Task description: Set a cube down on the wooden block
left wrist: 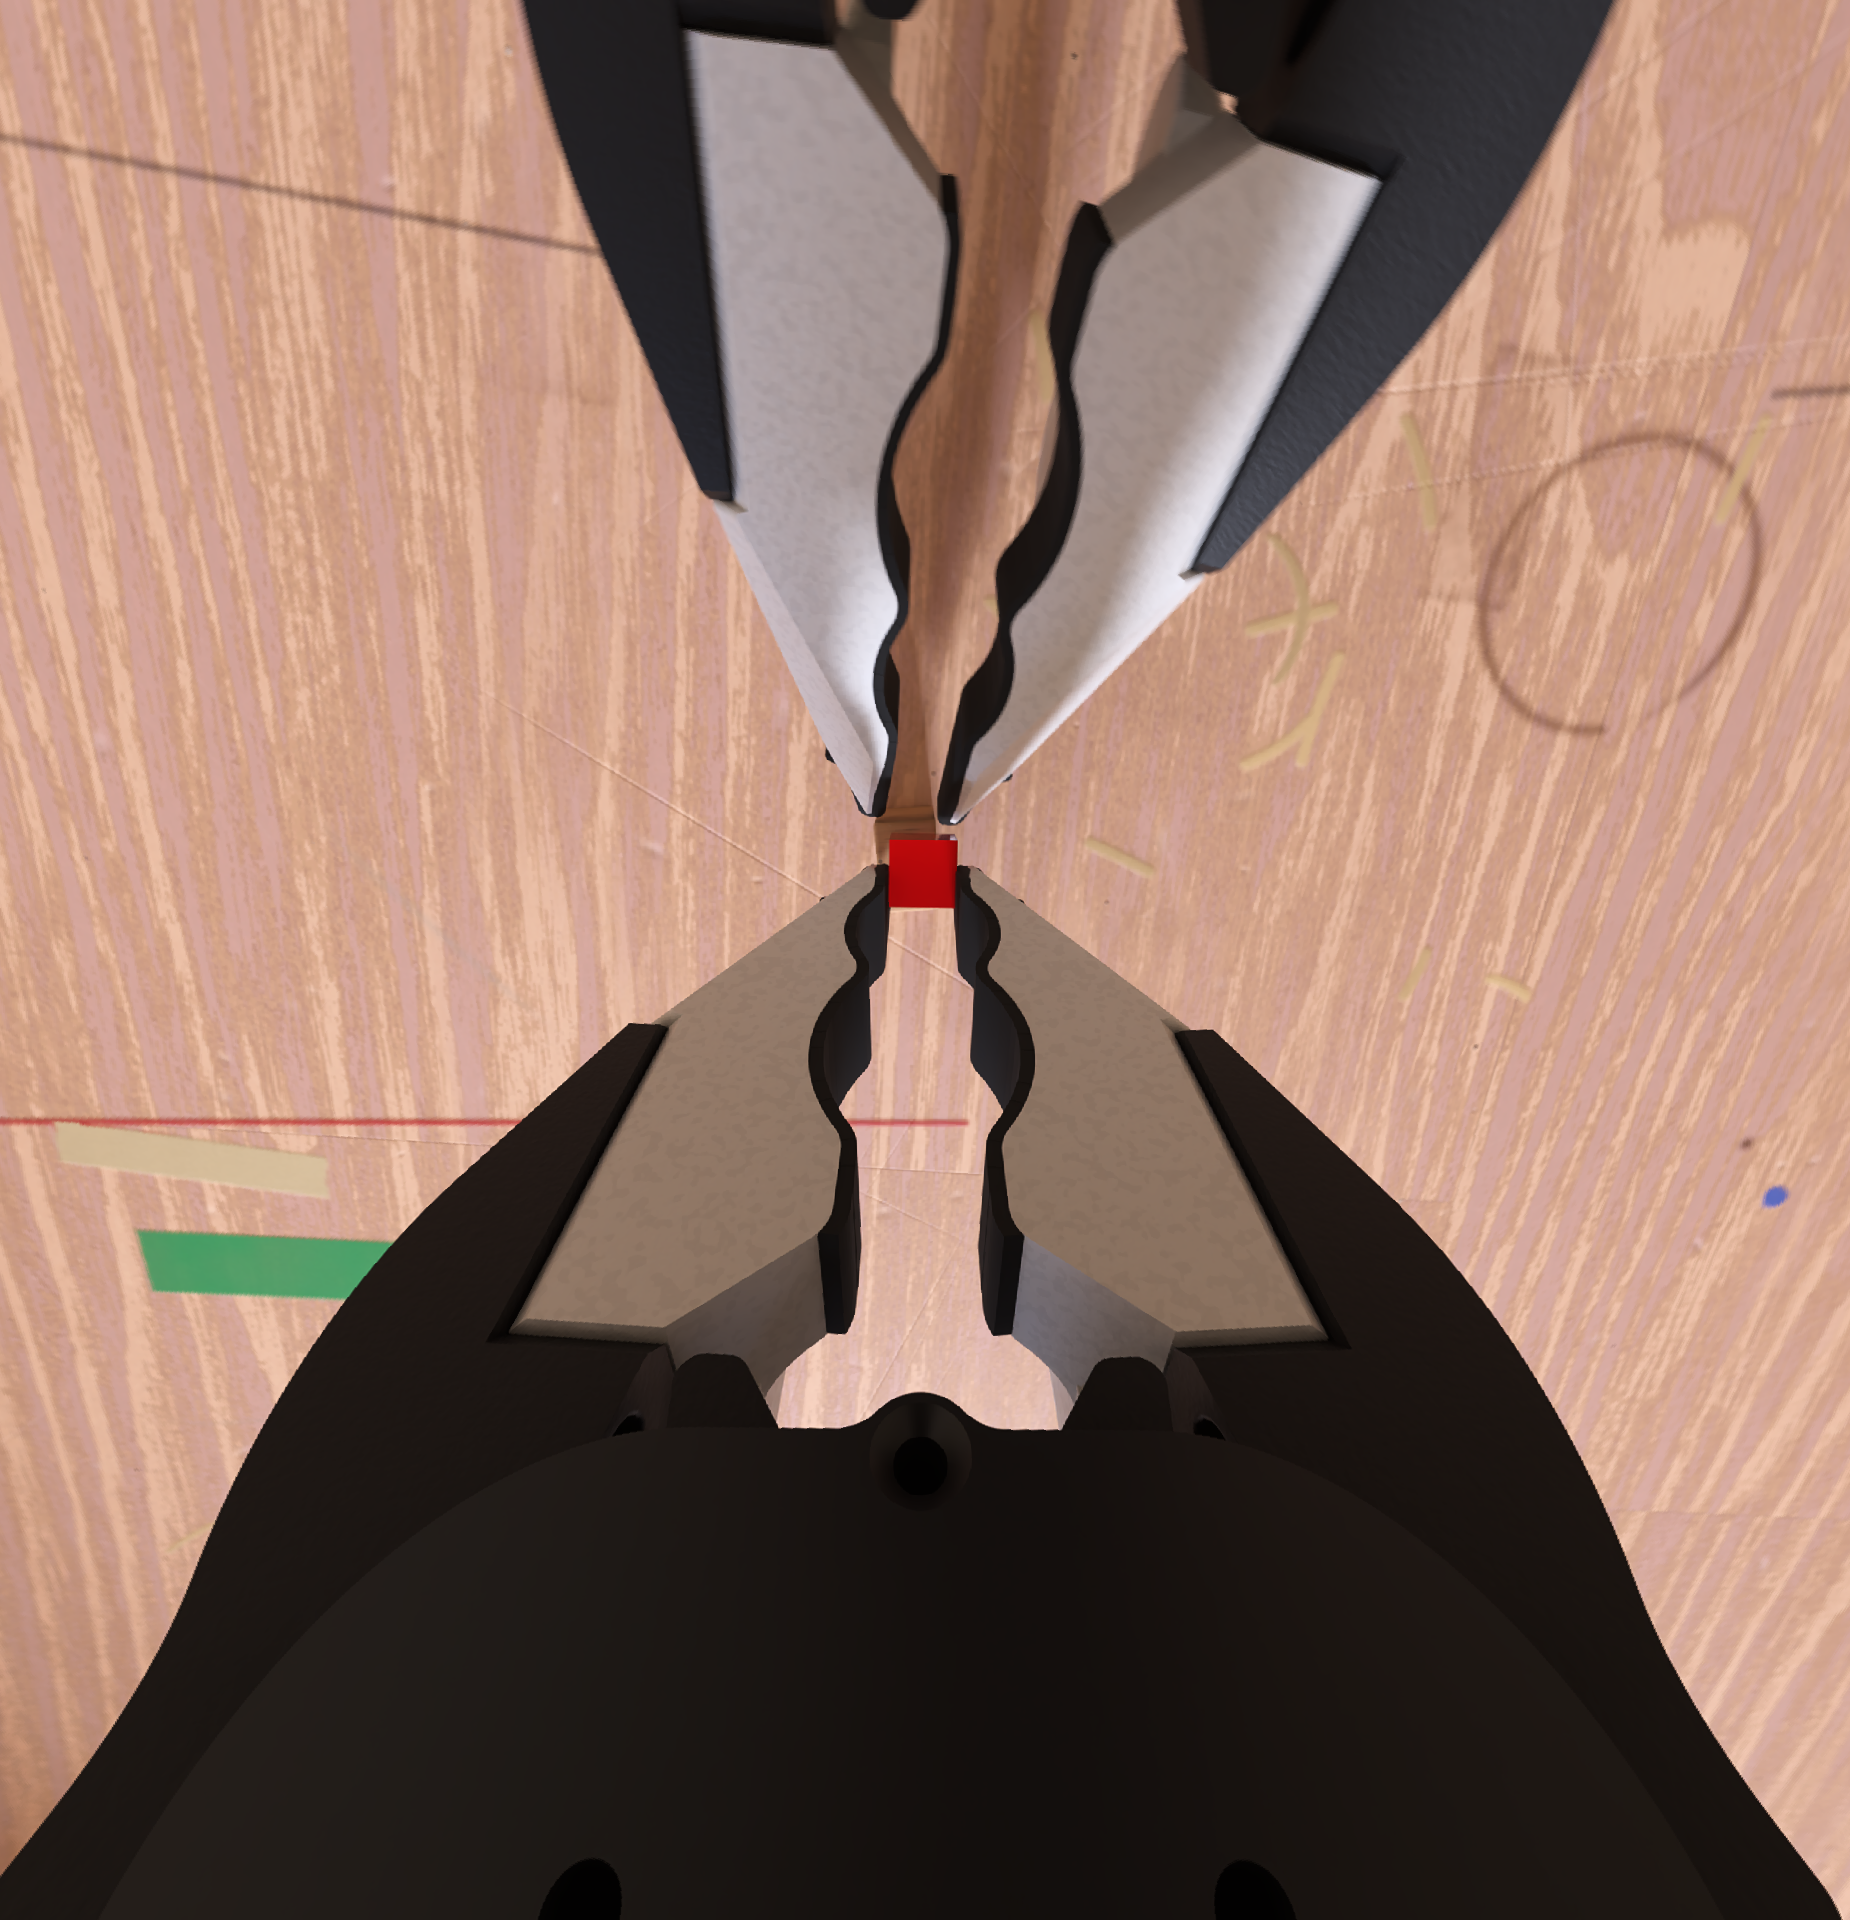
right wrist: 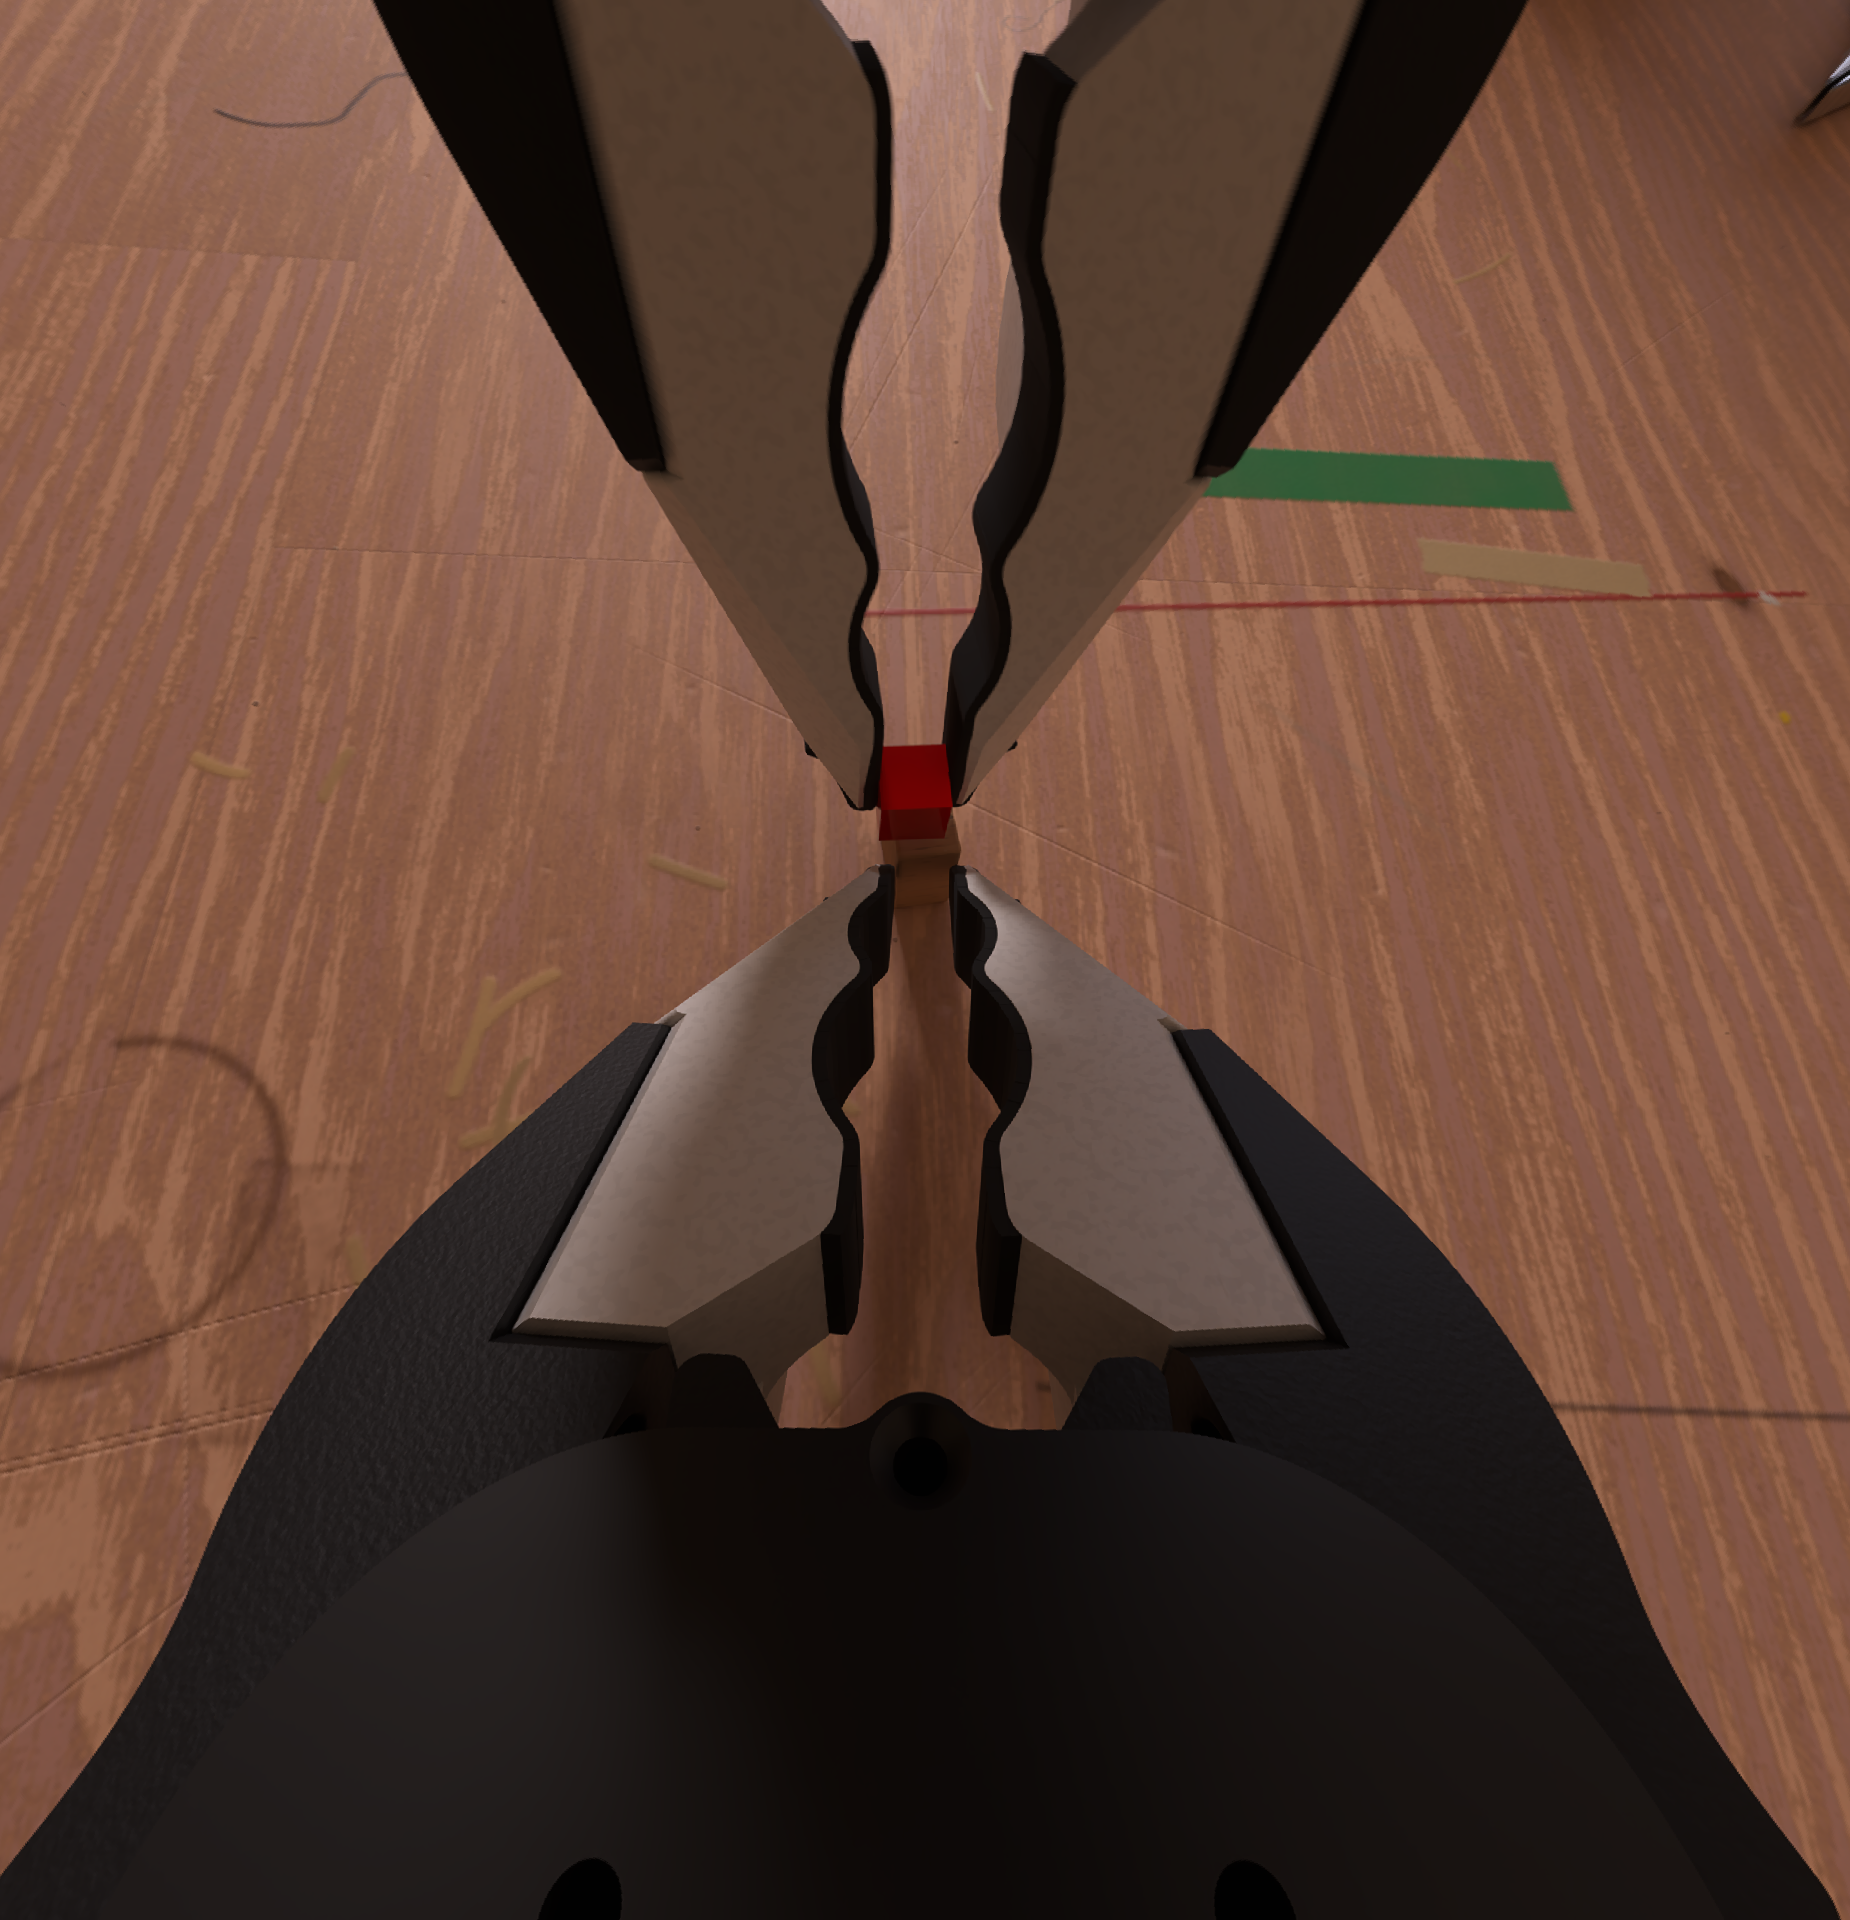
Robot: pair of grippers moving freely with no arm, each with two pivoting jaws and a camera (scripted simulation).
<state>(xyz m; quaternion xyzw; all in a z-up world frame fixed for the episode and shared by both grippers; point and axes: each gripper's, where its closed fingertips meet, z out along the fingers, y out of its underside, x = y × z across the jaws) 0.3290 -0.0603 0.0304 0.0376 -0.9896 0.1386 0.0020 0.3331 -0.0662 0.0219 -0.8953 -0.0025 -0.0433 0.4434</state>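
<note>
- The left gripper (left wrist: 922,883) points down at the wooden table (left wrist: 277,623), its two fingertips closed against the sides of the red cube (left wrist: 922,871), which it holds.
- The right gripper (right wrist: 919,883) comes in from the opposite side, tips nearly meeting the left one's; its jaws stand narrowly apart on either side of the wooden block (right wrist: 916,868), though whether they touch it cannot be told.
- In the right wrist view the cube sits just above the block, between the far gripper's tips.
- A green strip (right wrist: 1388,480) and a tan strip (right wrist: 1534,568) lie on the table far right.
</note>
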